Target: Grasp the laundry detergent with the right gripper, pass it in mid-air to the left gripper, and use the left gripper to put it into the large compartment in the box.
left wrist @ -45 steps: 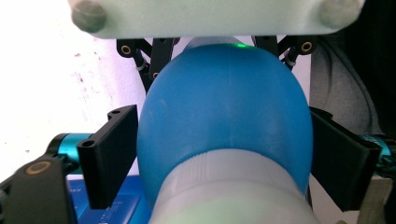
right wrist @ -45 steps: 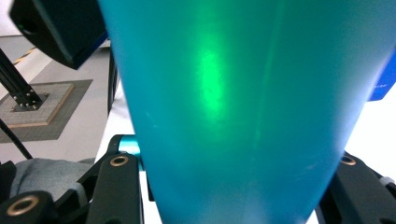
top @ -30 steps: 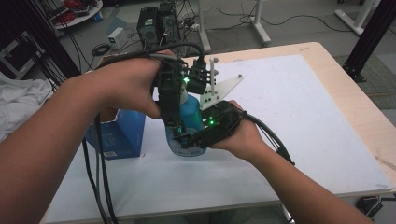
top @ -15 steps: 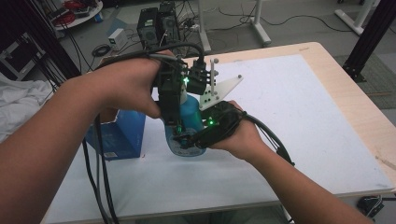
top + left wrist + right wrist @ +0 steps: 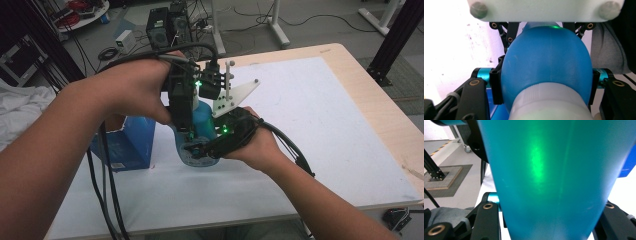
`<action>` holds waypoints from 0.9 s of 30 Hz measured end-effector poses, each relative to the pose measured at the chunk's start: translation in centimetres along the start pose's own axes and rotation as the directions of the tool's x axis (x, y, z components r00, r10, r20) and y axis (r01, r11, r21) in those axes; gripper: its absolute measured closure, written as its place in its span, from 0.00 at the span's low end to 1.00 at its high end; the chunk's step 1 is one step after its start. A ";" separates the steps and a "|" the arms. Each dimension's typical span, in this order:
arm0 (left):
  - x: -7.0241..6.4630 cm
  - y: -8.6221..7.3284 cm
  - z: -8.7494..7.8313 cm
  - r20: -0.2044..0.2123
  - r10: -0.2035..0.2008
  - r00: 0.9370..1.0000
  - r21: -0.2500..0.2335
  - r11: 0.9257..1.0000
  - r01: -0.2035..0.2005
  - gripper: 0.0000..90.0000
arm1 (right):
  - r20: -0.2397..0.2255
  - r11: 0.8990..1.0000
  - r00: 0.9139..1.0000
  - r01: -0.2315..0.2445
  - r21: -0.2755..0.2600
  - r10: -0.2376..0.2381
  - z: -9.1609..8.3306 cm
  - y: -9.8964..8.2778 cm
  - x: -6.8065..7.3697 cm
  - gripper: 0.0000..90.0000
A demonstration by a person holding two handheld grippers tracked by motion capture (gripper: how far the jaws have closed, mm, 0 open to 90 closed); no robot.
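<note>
A blue bottle (image 5: 201,120) stands upright on the white table, held from two sides. My left gripper (image 5: 191,138) reaches down from above. Its jaws have just been closing, and its black pads (image 5: 496,86) press on the bottle's rounded blue top (image 5: 546,62), above a whitish ribbed collar (image 5: 549,100). My right gripper (image 5: 206,150) comes in from the right, shut on the bottle's translucent teal body (image 5: 549,175), with a jaw on each side. The bottle's lower half is mostly hidden behind the grippers and hands.
A blue box (image 5: 125,142) stands just left of the bottle. The white table top (image 5: 320,110) stretches to the right and toward the front edge. Cables (image 5: 107,190) hang from my left gripper. Racks and equipment stand on the floor beyond the table.
</note>
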State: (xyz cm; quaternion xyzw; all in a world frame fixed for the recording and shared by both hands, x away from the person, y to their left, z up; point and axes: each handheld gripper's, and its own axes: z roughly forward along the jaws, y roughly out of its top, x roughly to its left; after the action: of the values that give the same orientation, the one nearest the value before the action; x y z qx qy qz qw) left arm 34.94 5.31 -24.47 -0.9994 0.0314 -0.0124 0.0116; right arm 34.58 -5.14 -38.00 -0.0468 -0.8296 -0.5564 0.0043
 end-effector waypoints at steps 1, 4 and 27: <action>0.0 0.1 -0.1 -0.001 0.000 1.000 0.003 1.000 0.000 0.42 | -0.003 1.000 1.000 0.003 -0.004 -0.003 0.0 0.0 0.0 0.52; -0.2 0.2 -0.2 -0.012 0.003 1.000 0.003 1.000 -0.002 0.42 | 0.003 1.000 1.000 0.006 -0.008 -0.006 -0.1 0.0 0.1 0.51; 0.5 -1.1 -3.4 -0.009 -0.077 0.997 -0.007 0.997 0.077 0.42 | 0.056 0.999 0.998 -0.004 -0.041 0.006 -4.8 0.6 0.1 0.25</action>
State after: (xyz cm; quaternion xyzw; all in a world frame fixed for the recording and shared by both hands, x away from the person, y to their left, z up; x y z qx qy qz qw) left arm 35.39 6.26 -20.99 -0.9998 -0.0069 -0.0173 0.0077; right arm 34.34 -9.33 -35.58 -0.0643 -0.8177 -0.5718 -0.0186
